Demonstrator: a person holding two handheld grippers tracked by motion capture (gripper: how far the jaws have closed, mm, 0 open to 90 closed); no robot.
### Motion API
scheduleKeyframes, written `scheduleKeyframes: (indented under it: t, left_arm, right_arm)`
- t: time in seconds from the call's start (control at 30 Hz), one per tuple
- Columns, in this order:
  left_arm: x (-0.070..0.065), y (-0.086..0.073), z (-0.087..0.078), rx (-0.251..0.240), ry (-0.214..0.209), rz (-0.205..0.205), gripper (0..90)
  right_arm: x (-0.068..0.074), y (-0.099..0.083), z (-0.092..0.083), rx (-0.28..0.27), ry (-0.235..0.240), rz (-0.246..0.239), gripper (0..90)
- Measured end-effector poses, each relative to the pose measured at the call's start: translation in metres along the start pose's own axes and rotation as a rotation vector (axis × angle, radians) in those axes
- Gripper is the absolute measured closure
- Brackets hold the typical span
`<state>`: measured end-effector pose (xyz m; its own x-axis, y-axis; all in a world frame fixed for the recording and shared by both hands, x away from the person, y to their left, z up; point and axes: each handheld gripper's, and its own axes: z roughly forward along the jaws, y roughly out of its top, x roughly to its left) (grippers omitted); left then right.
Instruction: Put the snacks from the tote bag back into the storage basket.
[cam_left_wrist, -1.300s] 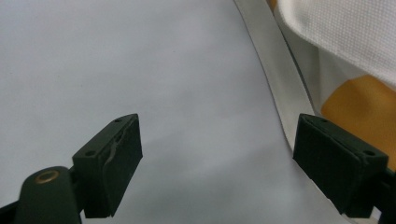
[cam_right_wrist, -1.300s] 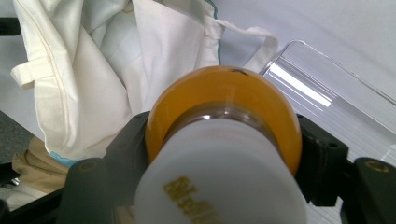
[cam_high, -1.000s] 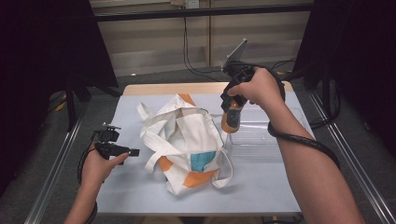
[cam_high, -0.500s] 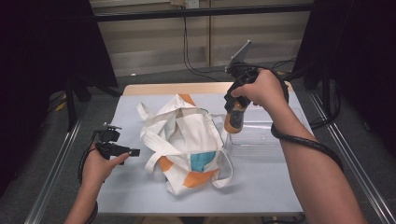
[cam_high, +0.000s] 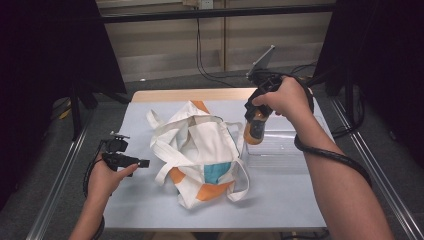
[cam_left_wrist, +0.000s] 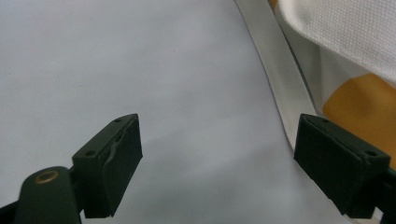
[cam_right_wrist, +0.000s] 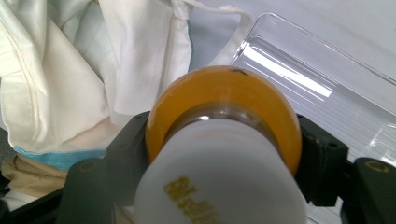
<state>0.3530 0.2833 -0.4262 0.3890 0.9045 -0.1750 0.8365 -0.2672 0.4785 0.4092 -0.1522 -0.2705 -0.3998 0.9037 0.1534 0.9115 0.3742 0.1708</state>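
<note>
A white cloth tote bag (cam_high: 200, 150) with orange and teal patches lies crumpled in the middle of the table. My right gripper (cam_high: 256, 120) hangs just right of the bag, shut on an orange bottle (cam_high: 255, 129) with a white cap, held above the left end of a clear plastic tray (cam_high: 287, 145). In the right gripper view the bottle (cam_right_wrist: 224, 98) sits clamped between both jaws of the gripper (cam_right_wrist: 224, 154), over the bag (cam_right_wrist: 70, 79) and tray (cam_right_wrist: 322, 79). My left gripper (cam_high: 142, 163) stands open left of the bag, low over the table. Its jaws (cam_left_wrist: 224, 163) hold nothing; the bag's strap (cam_left_wrist: 275, 70) lies just ahead.
The table has a pale grey cover (cam_high: 280, 200) with bare room at the front right and far left. Metal rails (cam_high: 55, 190) run along both sides. Cables (cam_high: 210, 60) hang behind the far edge. Loose bag handles (cam_high: 240, 185) loop onto the cover near the front.
My right gripper has drifted slightly to the right with the bottle, from beside the bag toward the tray. The left gripper and the bag have stayed put.
</note>
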Motion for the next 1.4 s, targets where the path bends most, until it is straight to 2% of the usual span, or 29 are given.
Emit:
scheduleKeyframes:
  t: [0.17, 0.97, 1.17, 1.4]
  left_arm:
    - [-0.001, 0.000, 0.000, -0.003, 0.007, 0.008, 15.0]
    - [-0.001, 0.001, 0.001, 0.005, -0.006, 0.010, 15.0]
    - [-0.003, 0.001, 0.002, -0.011, 0.000, 0.000, 15.0]
    - [-0.002, 0.001, 0.001, -0.005, -0.005, 0.004, 15.1]
  right_arm:
    - [-0.001, -0.002, 0.001, 0.003, -0.016, 0.004, 30.5]
    - [-0.015, -0.017, 0.006, 0.021, -0.021, 0.037, 30.5]
    - [-0.015, -0.019, 0.007, 0.029, -0.018, 0.043, 30.5]
    - [-0.014, -0.021, 0.010, 0.033, -0.016, 0.038, 30.5]
